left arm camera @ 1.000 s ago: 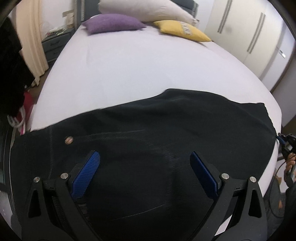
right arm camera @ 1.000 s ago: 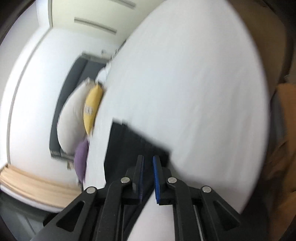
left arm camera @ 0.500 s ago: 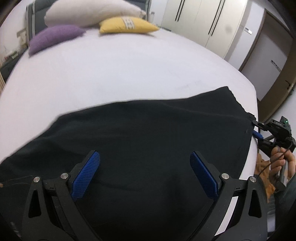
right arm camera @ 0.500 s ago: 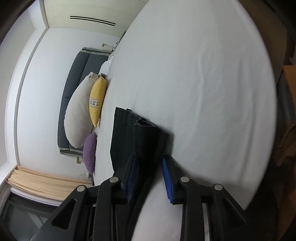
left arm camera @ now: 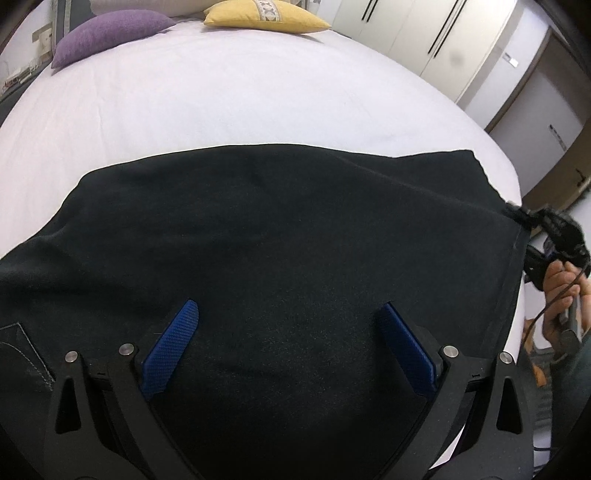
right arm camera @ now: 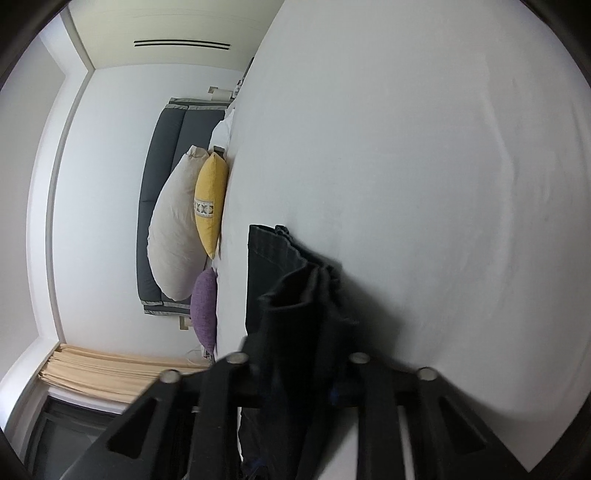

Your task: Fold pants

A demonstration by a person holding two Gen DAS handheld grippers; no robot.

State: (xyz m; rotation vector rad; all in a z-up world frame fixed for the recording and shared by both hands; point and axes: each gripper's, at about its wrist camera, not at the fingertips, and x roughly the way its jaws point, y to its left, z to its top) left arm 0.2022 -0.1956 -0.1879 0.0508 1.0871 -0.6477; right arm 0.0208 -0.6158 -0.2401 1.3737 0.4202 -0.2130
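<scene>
The black fabric pants [left arm camera: 280,236] lie spread across the near part of the white-sheeted bed [left arm camera: 229,96]. The left gripper [left arm camera: 288,347] hovers over them, its blue-padded fingers wide apart. The right gripper [right arm camera: 295,373] has bunched cloth of the hem end between its fingers; whether they clamp it cannot be told. A yellow cushion [left arm camera: 266,16] and a purple cushion [left arm camera: 107,33] sit at the bed's head.

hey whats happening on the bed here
A person is folding black pants spread on a white bed, with a tool in each hand. The right tool has bunched fabric at the hem end between its fingers, which the cloth hides. The left tool hovers wide open over the middle of the pants, gripping nothing.
</scene>
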